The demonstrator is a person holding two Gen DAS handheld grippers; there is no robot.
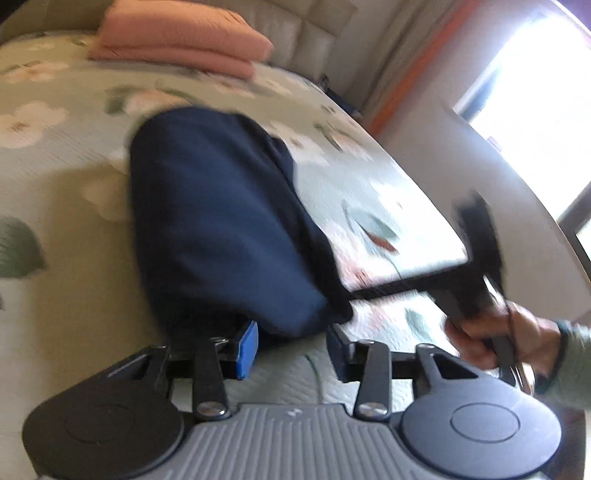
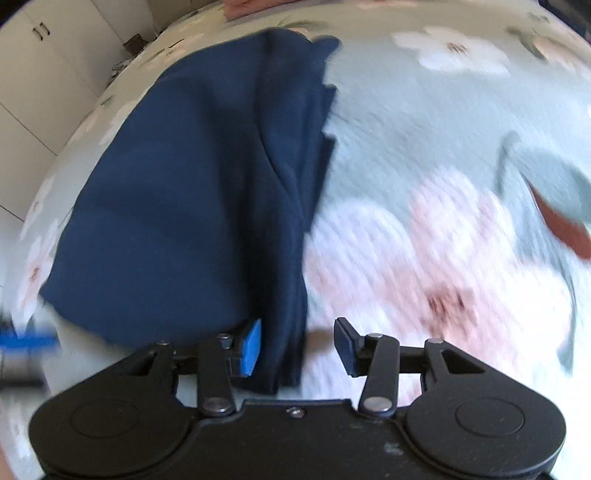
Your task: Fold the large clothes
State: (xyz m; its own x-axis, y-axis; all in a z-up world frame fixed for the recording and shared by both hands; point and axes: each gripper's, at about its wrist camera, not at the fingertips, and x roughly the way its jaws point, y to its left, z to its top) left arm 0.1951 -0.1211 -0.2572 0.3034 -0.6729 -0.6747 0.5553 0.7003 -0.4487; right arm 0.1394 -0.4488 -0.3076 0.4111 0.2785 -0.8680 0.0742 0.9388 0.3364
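A navy blue garment (image 1: 221, 214) lies folded into a long strip on the floral bedspread (image 1: 55, 184). My left gripper (image 1: 291, 347) is open, its jaws on either side of the garment's near end. In the right wrist view the same garment (image 2: 192, 192) stretches away from me. My right gripper (image 2: 299, 347) is open, with the garment's near right edge lying between its fingers. The right gripper also shows in the left wrist view (image 1: 476, 258), held by a hand at the right. The left gripper's blue pad (image 2: 26, 339) shows blurred at the left edge of the right wrist view.
Folded pink bedding (image 1: 181, 40) sits at the head of the bed by a padded headboard (image 1: 314, 33). A bright window (image 1: 546, 103) is at the right. White cupboards (image 2: 48, 74) stand beyond the bed's left side.
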